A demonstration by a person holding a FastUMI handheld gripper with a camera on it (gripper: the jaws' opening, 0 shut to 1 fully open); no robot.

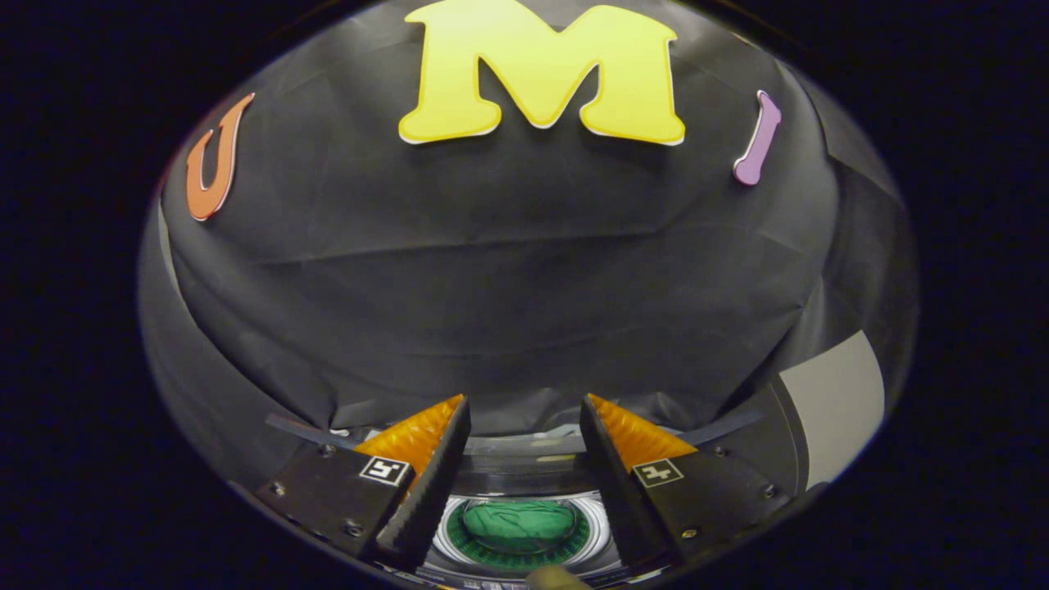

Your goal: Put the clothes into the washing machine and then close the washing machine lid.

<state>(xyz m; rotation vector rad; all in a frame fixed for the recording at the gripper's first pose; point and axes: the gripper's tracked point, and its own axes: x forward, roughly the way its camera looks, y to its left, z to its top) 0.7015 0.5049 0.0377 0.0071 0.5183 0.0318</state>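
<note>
The gripper is spread apart, grasping nothing. Below, between its fingers, green clothes lie inside the washing machine drum; the machine is mostly hidden behind them.

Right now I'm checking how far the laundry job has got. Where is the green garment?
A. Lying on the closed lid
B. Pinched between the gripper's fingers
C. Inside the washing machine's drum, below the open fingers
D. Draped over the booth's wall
C: the green garment lies in the washing machine's round drum, seen between the parted fingers of the gripper, which hold nothing.
</note>
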